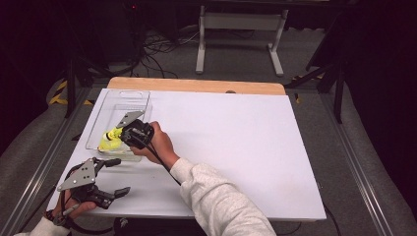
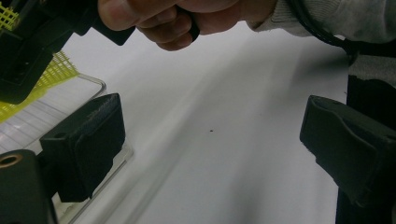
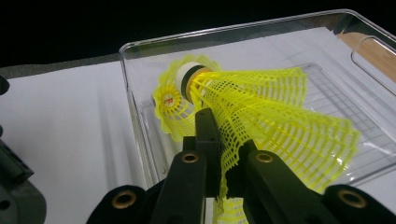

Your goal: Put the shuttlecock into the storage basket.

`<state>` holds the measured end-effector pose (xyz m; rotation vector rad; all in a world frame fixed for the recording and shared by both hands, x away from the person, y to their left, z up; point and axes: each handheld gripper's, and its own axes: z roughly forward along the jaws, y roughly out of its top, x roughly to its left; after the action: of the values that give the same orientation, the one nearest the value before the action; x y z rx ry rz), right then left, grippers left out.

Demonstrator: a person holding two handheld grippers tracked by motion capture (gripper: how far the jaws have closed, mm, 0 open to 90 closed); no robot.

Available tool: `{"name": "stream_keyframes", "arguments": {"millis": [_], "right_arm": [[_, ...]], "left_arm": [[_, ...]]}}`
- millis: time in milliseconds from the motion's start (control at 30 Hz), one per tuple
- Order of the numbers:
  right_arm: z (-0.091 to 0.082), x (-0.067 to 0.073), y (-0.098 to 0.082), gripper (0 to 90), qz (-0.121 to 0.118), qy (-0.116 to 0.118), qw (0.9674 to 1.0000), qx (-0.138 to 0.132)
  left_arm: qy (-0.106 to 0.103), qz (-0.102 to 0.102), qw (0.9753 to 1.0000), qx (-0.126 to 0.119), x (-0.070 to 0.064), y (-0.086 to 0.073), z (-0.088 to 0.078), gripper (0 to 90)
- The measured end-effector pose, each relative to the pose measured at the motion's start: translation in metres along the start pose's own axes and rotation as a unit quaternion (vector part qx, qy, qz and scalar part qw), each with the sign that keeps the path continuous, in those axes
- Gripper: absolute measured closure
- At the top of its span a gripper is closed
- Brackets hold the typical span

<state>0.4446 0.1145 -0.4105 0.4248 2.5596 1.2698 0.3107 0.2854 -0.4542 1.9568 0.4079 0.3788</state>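
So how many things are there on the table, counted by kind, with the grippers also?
Shuttlecocks: 2, yellow, apparently nested
Tray: 1, clear
Grippers: 2, left and right
Total: 5

The tray [image 3: 140,79] is clear, glossy plastic with a ribbed floor. Inside it, the shuttlecocks [image 3: 261,112] have yellow plastic mesh skirts, one with a smooth white cap. Under the tray, the surface [image 1: 236,147] is matt white with a bare wood strip behind. The right gripper [image 3: 219,154] is matt black with brass-coloured rivets.
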Motion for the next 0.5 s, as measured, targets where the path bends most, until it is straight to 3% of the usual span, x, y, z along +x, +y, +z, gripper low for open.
{"name": "stream_keyframes", "arguments": {"millis": [367,500], "right_arm": [[0.021,-0.004,-0.002,87.1,0.009,0.015,0.999,0.042],[0.025,-0.005,-0.001,86.5,0.0,0.022,0.9981,0.057]], "left_arm": [[-0.002,-0.001,1.0,0.001,0.0,-0.001,0.0,7.7],[-0.002,0.001,1.0,0.003,0.0,-0.001,0.0,7.7]]}}
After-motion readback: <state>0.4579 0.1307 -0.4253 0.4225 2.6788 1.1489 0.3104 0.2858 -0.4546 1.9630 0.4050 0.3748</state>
